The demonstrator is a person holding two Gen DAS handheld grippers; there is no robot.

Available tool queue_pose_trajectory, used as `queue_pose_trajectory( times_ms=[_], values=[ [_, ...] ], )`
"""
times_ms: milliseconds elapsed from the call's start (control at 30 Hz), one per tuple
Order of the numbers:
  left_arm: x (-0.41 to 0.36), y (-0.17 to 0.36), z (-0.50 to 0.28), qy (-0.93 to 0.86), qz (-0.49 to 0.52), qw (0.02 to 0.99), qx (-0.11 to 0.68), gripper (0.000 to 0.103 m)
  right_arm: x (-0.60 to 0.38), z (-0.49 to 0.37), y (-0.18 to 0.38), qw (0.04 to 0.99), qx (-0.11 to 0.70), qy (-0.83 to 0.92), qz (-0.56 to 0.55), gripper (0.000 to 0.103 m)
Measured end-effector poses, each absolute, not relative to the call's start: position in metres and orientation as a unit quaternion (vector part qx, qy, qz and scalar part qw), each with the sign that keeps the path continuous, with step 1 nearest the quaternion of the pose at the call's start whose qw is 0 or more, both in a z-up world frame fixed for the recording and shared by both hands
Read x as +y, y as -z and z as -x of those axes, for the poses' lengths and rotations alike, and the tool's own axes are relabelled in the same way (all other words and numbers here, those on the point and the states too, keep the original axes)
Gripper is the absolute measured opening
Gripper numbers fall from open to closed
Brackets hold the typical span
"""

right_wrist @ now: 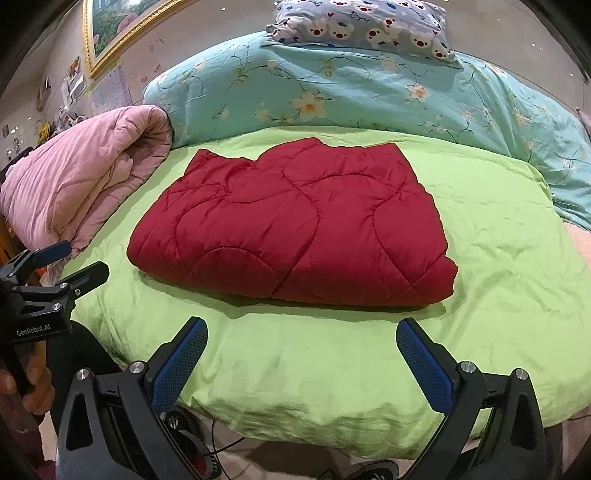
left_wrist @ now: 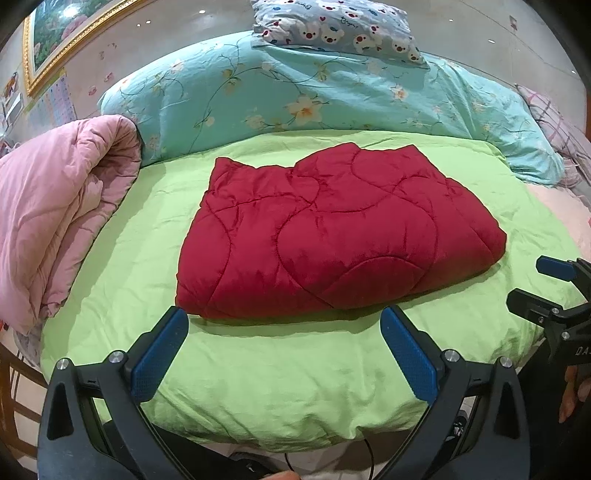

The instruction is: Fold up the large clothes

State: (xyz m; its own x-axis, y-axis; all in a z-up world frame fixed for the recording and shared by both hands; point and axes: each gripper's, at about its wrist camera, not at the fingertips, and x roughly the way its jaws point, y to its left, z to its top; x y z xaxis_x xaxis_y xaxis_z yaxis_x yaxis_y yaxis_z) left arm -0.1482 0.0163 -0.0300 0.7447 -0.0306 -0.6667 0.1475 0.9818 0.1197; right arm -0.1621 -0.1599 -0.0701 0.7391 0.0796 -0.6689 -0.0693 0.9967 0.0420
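A red quilted garment [left_wrist: 332, 232] lies folded into a thick, roughly rectangular bundle in the middle of a lime-green sheet [left_wrist: 280, 387] that covers the bed, its nearest edge running just beyond the gripper tips in both wrist views. The left gripper [left_wrist: 284, 332] hovers above the near part of the sheet with its blue-padded fingers [left_wrist: 159, 358] spread wide apart and nothing between them; it touches neither the garment nor the sheet as far as can be seen. The right gripper [right_wrist: 301, 343] sits likewise at the near edge of the bed, its fingers [right_wrist: 424, 365] also spread wide and empty, and the red garment [right_wrist: 295, 229] lies ahead of it, apart from the tips. Each gripper shows at the edge of the other's view, held side by side. A rolled pink quilt [left_wrist: 55, 210] rests along the left side of the bed, touching the green sheet. Behind the garment a turquoise floral duvet [left_wrist: 303, 92] is heaped across the head of the bed, with a bear-print pillow [left_wrist: 340, 29] on top of it. A gold-framed picture [right_wrist: 122, 22] hangs on the wall at upper left.
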Motion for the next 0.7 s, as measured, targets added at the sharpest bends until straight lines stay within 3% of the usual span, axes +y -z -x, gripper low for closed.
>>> queue_pose_trajectory(
  times_ms=[700],
  values=[
    [0.02,0.037,0.119,0.034,-0.074,0.931,0.357,0.103,-0.158,0.128,0.074,0.93,0.365,-0.048,-0.003,0.103]
  ],
)
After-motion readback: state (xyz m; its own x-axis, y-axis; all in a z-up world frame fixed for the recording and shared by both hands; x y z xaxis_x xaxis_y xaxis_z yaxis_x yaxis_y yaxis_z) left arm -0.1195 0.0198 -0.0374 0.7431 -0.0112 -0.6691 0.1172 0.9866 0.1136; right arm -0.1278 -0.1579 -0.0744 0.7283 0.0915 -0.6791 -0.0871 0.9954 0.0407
